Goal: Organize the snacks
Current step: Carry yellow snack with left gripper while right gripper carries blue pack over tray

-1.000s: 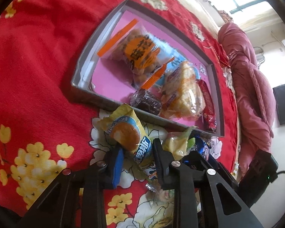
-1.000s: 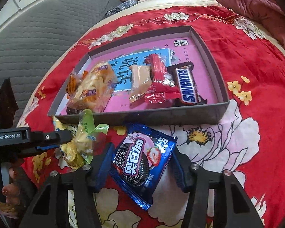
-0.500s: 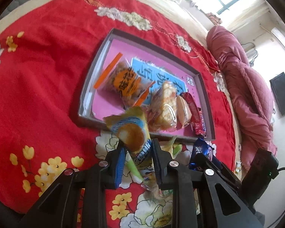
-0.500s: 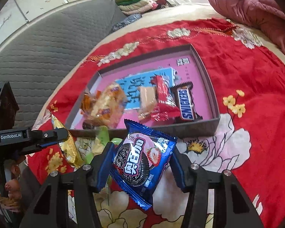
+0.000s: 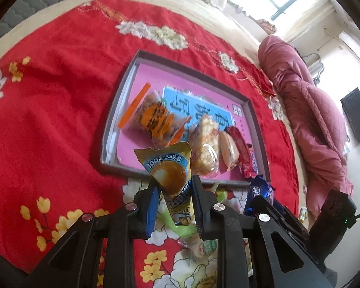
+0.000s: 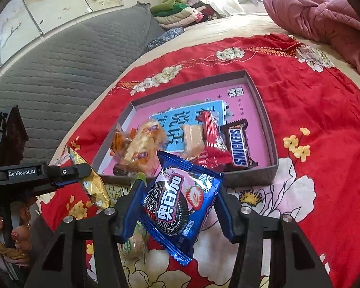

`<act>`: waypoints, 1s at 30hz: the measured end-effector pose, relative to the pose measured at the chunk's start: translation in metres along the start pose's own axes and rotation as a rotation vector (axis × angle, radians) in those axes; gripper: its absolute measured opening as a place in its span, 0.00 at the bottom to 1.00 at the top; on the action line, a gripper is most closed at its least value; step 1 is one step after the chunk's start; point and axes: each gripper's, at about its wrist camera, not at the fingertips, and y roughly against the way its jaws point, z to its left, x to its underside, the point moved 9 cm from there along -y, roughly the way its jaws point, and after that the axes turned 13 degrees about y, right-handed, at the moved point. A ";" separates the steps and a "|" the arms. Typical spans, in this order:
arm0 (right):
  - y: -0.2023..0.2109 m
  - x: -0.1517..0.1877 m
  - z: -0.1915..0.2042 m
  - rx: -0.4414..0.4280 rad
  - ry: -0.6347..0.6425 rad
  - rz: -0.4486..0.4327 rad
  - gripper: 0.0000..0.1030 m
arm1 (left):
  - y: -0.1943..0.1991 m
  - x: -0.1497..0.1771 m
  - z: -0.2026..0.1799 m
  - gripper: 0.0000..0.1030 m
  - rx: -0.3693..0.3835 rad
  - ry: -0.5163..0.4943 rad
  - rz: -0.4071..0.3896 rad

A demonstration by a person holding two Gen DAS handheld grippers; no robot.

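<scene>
Above the red cloth [image 6: 324, 124], near the grey box [image 6: 264, 110] of snacks, the right gripper [image 6: 177, 206] clamps a blue Oreo packet [image 6: 180, 199] and the left gripper [image 5: 174, 192] pinches a yellow cake packet [image 5: 171, 172] between its fingers.

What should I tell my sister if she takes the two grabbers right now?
Left gripper: shut on the yellow snack pack, lifted off the red cloth.
Right gripper: shut on the blue cookie pack, lifted too.
Box: already holds the Snickers bar, a red pack and several others.
Left to do: drop both held packs in the box, then fetch the green-wrapped snack lying on the cloth beneath the grippers.
</scene>
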 end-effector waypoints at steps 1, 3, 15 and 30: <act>0.001 -0.001 0.000 0.000 0.001 -0.005 0.54 | 0.002 -0.002 -0.001 0.26 0.000 -0.003 -0.007; 0.002 -0.005 -0.001 -0.003 -0.002 -0.019 0.54 | 0.005 -0.006 -0.004 0.26 0.003 -0.006 -0.023; 0.009 -0.023 -0.013 0.016 0.001 -0.076 0.54 | 0.006 -0.025 -0.008 0.26 0.002 0.006 -0.070; 0.009 -0.034 -0.026 0.029 -0.015 -0.104 0.54 | -0.003 -0.046 -0.010 0.26 -0.009 0.029 -0.112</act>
